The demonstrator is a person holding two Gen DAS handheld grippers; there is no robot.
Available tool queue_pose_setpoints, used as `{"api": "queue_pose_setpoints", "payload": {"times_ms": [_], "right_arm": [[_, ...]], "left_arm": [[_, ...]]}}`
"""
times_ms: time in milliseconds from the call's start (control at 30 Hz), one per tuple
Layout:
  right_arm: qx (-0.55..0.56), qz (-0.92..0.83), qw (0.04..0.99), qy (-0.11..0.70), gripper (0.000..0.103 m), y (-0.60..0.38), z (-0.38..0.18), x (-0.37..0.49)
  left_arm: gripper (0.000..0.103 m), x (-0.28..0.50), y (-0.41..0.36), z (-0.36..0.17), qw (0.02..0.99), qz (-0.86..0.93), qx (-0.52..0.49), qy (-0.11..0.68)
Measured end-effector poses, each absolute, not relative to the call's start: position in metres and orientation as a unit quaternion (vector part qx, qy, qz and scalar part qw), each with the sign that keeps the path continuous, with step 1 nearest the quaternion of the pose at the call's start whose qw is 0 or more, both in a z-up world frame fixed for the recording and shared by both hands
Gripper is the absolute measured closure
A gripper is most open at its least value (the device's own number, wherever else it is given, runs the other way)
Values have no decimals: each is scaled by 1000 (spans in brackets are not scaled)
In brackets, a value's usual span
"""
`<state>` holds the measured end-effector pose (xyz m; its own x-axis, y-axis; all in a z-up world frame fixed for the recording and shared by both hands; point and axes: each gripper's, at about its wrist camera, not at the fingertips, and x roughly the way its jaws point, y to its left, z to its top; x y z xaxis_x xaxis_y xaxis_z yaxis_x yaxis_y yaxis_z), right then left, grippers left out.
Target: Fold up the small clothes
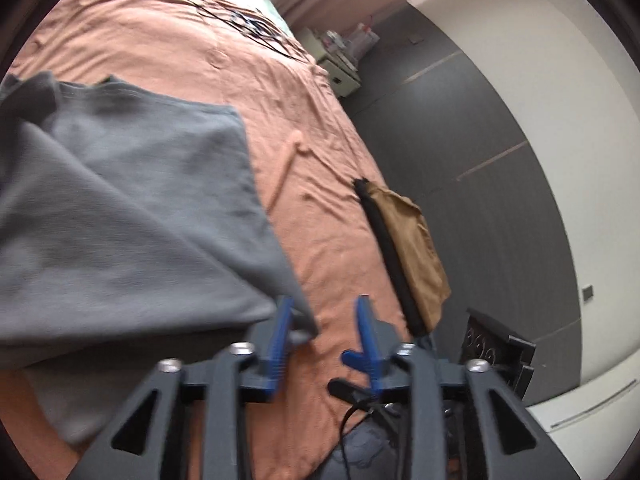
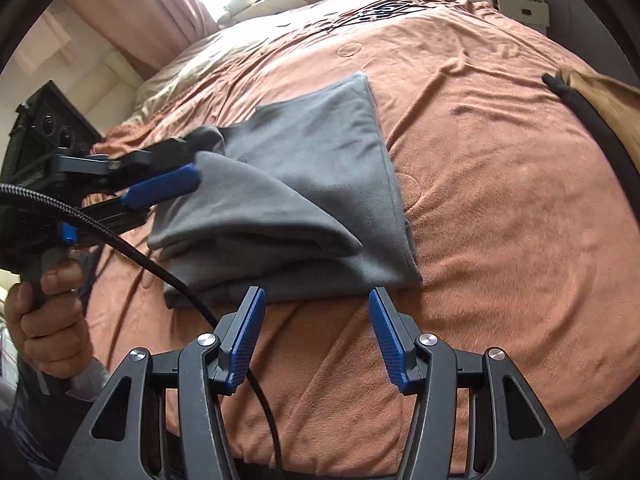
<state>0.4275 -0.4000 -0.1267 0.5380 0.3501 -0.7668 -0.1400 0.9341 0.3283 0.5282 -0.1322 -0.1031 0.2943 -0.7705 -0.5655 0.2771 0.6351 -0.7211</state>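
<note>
A grey garment [image 2: 304, 184] lies folded in layers on the orange bedspread [image 2: 500, 220]. My left gripper [image 2: 192, 158] reaches in from the left at the garment's upper left fold, held by a person's hand [image 2: 52, 320]. In the left wrist view its jaws [image 1: 324, 304] stand apart with bedspread showing between them. A corner of the grey garment [image 1: 140, 200] drapes against the left finger [image 1: 284, 320], and the pads do not press on it. My right gripper [image 2: 316, 294] is open and holds nothing, just in front of the garment's near edge.
A brown garment [image 1: 416, 240] with a black waistband lies at the bed's edge, also the brown garment [image 2: 600, 100] at far right. A braided cable [image 2: 132, 248] crosses the garment's near left corner. Dark floor [image 1: 460, 140] and a bedside cabinet [image 1: 340, 68] lie beyond the bed.
</note>
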Motion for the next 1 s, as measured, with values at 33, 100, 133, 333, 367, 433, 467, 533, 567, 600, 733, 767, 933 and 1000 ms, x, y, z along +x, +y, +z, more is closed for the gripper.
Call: {"api": "queue_pose_setpoints", "payload": {"times_ms": [33,100,133,333,367,433,467,533,567,600,733,767,933,1000], "right_arm": [[102,142,869,463,51,-395,-127,430],[66,144,869,469,51,-383,-126,438],[47,144,869,471,51,-377,-125,442],[-46,137,860,489,51,-344,-129,471],[-59,136,859,491,51,-339,-130,477],[-84,134,855,494,51,-326,-133,487],[-96,132,853,496,51,-320,-135,492],[-120,129,852,493,51,-309,-137,499],[-127,132,851,491,51,-303,-138,503],[-135,136,850,490,51,-296,-139,505],[-171,142,851,475,57,-276,-138,508],[-176,142,853,470,61,-273,-137,509],[-142,152,864,459,86,-284,-132,515],[-109,158,864,466,91,-295,-132,515]], "left_arm": [[58,527,-124,-104,768,-334,-255,483],[58,524,-107,-105,776,-316,-254,483],[58,522,-100,-107,779,-308,-252,484],[58,502,-47,-123,800,-239,-243,494],[58,499,-42,-127,800,-231,-245,496],[58,492,-27,-136,801,-212,-251,500],[58,488,-20,-142,801,-201,-254,504],[58,482,-11,-152,799,-183,-260,510],[58,479,-6,-157,798,-176,-265,512],[58,475,-1,-161,796,-170,-271,514],[58,466,12,-178,789,-147,-287,523],[58,465,15,-182,786,-144,-290,527],[58,469,13,-193,776,-140,-294,541],[58,471,10,-192,777,-142,-291,540]]}}
